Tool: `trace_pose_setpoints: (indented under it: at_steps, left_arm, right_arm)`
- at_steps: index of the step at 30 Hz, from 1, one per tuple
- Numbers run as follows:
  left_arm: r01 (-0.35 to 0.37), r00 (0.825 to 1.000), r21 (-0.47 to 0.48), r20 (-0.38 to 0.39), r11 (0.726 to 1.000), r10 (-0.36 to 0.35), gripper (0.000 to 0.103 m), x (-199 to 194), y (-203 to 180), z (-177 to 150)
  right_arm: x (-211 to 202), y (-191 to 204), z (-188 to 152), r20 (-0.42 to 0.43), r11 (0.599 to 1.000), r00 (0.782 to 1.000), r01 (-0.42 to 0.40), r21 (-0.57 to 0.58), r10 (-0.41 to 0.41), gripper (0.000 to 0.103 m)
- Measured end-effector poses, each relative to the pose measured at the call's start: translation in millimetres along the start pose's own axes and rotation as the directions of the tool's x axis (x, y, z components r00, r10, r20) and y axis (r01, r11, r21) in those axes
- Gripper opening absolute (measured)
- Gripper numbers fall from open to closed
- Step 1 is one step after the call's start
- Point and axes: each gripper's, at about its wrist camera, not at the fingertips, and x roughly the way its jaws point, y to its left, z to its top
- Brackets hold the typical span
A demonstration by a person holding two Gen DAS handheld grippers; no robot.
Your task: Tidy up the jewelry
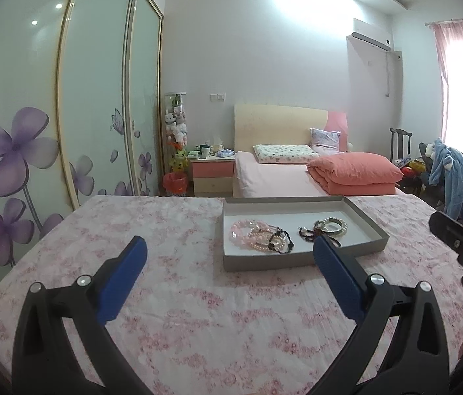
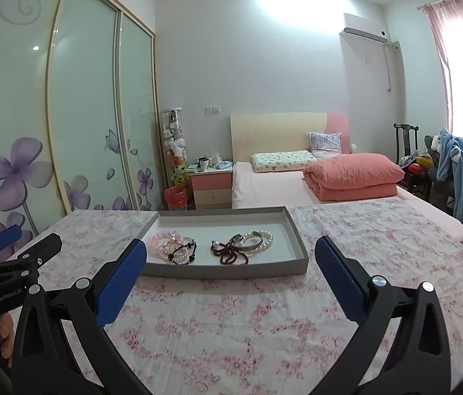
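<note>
A shallow grey tray [image 1: 368,212] with a white floor lies on a pink floral cloth; it also shows in the right wrist view [image 2: 297,235]. In it lie pink bead bracelets [image 1: 248,230] [image 2: 165,240], a black bead bracelet [image 1: 280,240] [image 2: 183,251], a dark red bead string [image 1: 307,232] [image 2: 228,253] and a silver and pearl bangle [image 1: 331,225] [image 2: 253,240]. My left gripper [image 1: 230,256] is open and empty, in front of the tray. My right gripper [image 2: 231,260] is open and empty, its fingers either side of the tray's near edge.
The cloth-covered table [image 2: 248,322] fills the foreground. Behind it stand a bed [image 2: 280,184] with a folded orange quilt [image 2: 353,174], a nightstand [image 2: 210,184], a sliding wardrobe [image 2: 83,115] at left and a chair with blue clothes [image 2: 461,171] at right.
</note>
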Motion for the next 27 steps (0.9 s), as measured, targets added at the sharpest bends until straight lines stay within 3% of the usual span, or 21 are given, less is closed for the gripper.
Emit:
trace_pose_setpoints:
  at_steps: [27]
  left_arm:
    - [0.032, 0.999, -0.007, -0.032, 0.999, -0.032, 0.099, -5.0, -0.7, -25.3]
  right_arm:
    - [-5.5, 1.5, -31.1, -0.028, 1.000, 0.999, -0.028, -0.005, 0.028, 0.101]
